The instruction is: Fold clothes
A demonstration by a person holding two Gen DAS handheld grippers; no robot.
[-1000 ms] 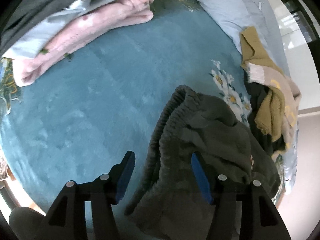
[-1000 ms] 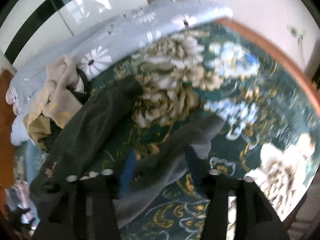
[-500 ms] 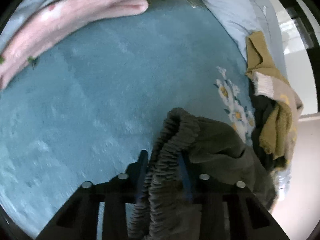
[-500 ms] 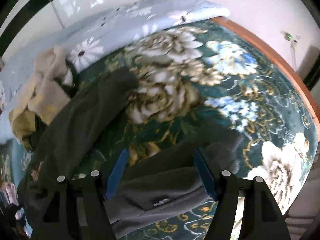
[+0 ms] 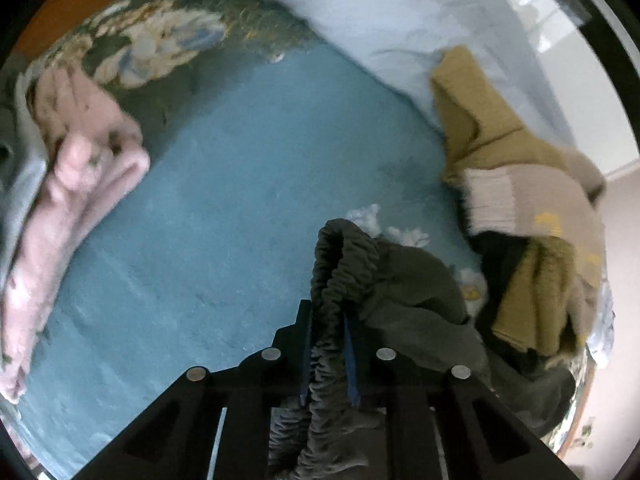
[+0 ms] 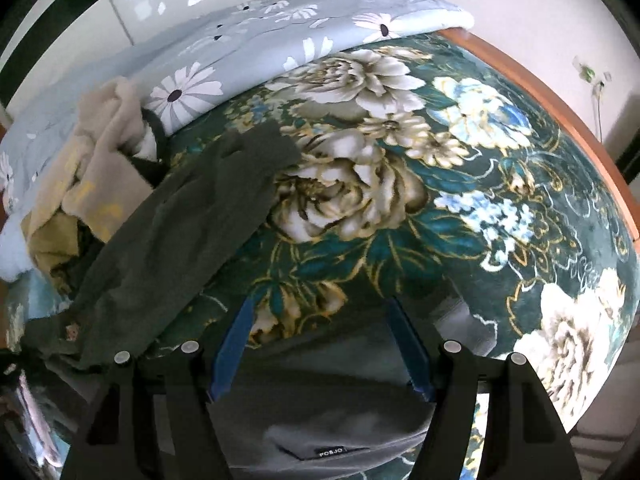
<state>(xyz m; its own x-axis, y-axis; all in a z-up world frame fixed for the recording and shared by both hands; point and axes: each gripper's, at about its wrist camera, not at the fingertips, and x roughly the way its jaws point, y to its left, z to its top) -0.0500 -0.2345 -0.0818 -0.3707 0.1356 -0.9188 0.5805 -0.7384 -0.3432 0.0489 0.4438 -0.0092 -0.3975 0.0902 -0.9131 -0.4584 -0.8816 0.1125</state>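
We hold two grippers over a bed. Left gripper [image 5: 326, 344]: clenched on the gathered elastic waistband of the dark green trousers [image 5: 404, 292], which rises in a ruffled loop between its blue pads; the rest of the garment falls away to the right over the teal blanket [image 5: 224, 208]. In the right wrist view the same trousers [image 6: 188, 216] lie with one leg stretched across the floral bedspread [image 6: 460, 184]. Right gripper [image 6: 320, 344]: released, its blue pads spread wide and held above a grey garment [image 6: 320, 412] bearing a small dark label; we cannot tell whether the pads touch the cloth. Also noted: a pink folded garment [image 5: 76, 200] at the blanket's left edge; a heap of olive and beige clothes [image 5: 532, 216] to the right, just beside the trousers; a pale blue daisy-print quilt [image 6: 248, 48] at the far side of the bed.
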